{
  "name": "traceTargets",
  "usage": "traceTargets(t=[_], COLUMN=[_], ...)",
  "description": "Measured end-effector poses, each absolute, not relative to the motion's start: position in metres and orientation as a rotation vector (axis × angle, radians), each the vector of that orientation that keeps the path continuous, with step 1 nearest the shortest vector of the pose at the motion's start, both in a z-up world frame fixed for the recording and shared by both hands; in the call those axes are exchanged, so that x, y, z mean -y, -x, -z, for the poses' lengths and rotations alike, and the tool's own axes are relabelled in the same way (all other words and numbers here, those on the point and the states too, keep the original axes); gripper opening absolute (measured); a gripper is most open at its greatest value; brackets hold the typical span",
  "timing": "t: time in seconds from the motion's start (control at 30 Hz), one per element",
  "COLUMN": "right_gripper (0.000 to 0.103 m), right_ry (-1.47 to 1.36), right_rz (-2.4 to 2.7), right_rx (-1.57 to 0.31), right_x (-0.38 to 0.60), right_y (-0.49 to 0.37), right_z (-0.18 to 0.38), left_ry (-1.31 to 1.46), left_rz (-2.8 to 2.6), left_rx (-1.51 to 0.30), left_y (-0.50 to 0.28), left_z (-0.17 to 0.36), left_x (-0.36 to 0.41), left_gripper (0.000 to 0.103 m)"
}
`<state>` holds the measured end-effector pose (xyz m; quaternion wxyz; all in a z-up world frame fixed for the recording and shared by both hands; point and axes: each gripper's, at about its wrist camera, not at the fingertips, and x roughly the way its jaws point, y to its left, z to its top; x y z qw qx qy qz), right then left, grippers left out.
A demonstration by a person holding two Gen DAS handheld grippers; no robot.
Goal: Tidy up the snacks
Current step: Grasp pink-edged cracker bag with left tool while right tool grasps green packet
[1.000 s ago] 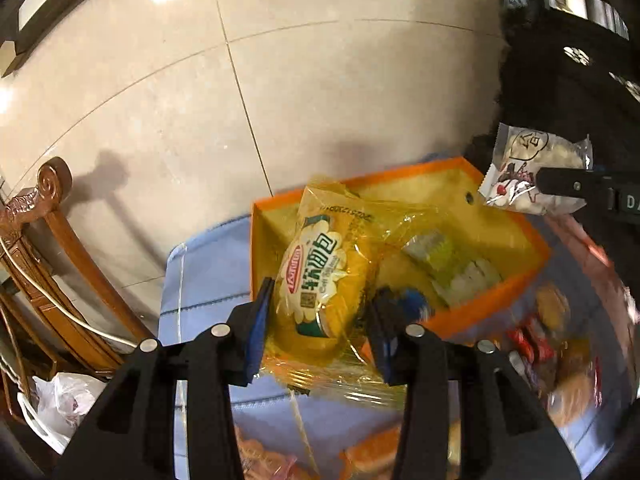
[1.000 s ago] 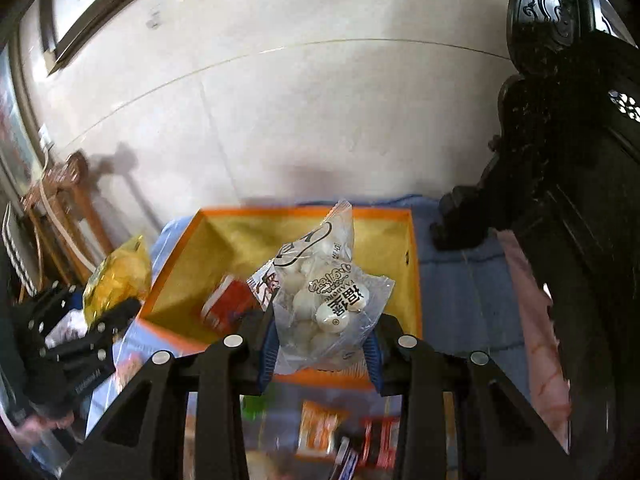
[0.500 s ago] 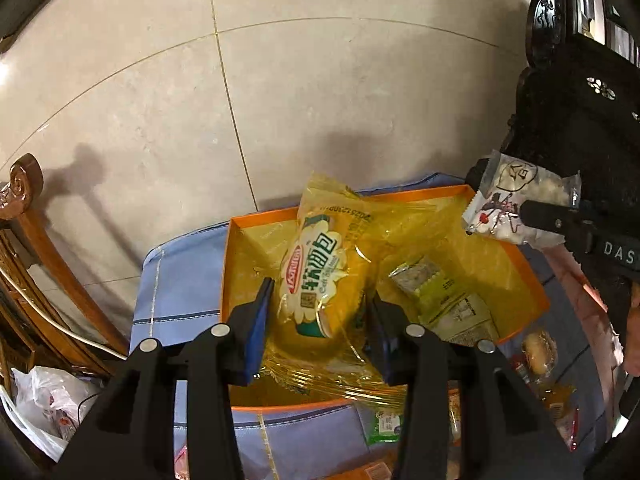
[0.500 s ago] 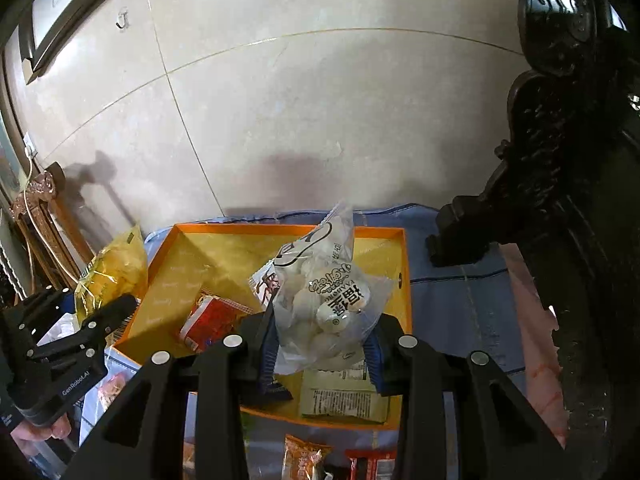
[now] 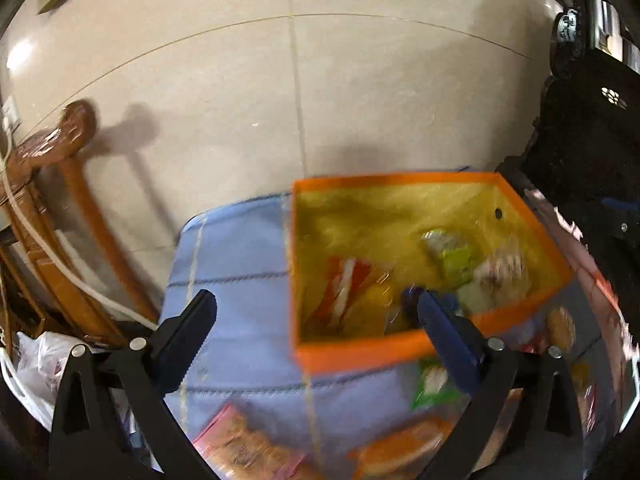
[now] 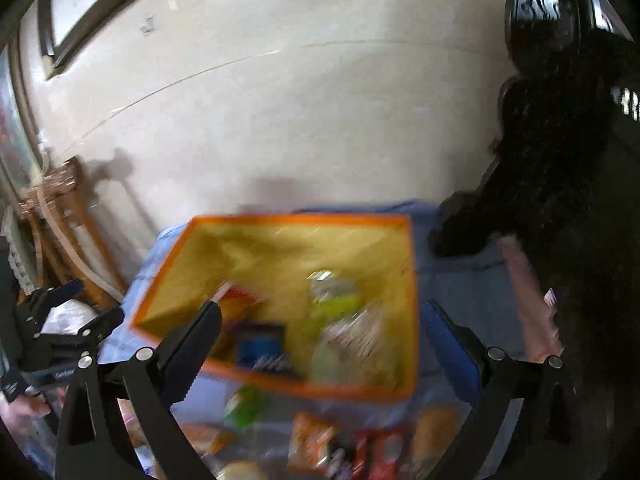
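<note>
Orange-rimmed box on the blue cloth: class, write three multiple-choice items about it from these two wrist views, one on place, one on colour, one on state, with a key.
1. Where does the orange-rimmed box stand?
A. on the blue cloth
B. on the wooden chair
C. on the bare floor

2. What colour is the box's inside?
A. white
B. yellow
C. black

3. What is between the right gripper jaws?
A. a snack bag, pinched
B. the box rim, clamped
C. nothing gripped

Key: 1 A, blue cloth shows under and around the box; 2 B, yellow walls inside the orange rim; 3 C, the jaws are opening, spread wide above the box, and snack packets lie loose below.
</note>
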<state>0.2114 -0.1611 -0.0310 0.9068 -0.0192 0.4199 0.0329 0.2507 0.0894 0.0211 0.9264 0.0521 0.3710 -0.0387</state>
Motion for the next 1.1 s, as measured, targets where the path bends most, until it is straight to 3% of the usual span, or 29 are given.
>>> traceTargets(t=[0.1,0.33,0.7,0.83,0.93,1.0,1.1], right_gripper=[0.1,0.099,0.099,0.098,0.033,0.029,0.028], right_ry=[-0.015,0.016,0.186,0.157,0.118,0.097,0.103], right_rz=[-0.123,-0.096,0.039,0.019,-0.004,-0.02,-0.032], right_rx=[-0.94,-1.171,-1.164,-1.175,-1.158,-1.191,-1.194], right_x=[0.141,0.089,0.063,0.065,0.066,0.068,0.065], right_y=[-0.181,-0.154,-0.195,-0.201,-0.198,-0.199,-0.194], right_z=[0.059,0.159,0.215,0.229,0.225,0.225,0.217], left_ry=[-0.125,-0.135,-0.342,-0.234,-0.055,-0.093,-0.085], left_rz=[0.054,0.076,0.155,0.213,0.176,0.147,0.162], left_rx=[-0.742,-0.932,-0.966,-1.0,-1.028,-1.02,-1.034], left_y=[-0.211,-0.159,-0.203,-0.214,-0.219,-0.215,-0.206], left_z=[-0.008,0.075,0.132,0.15,0.159,0.158,0.15], left_x=[-0.124,-0.183,-0.17,-0.173,-0.188,-0.184,-0.179], left_gripper=[0.099,0.099,0.099,0.099,0.095,0.066,0.05])
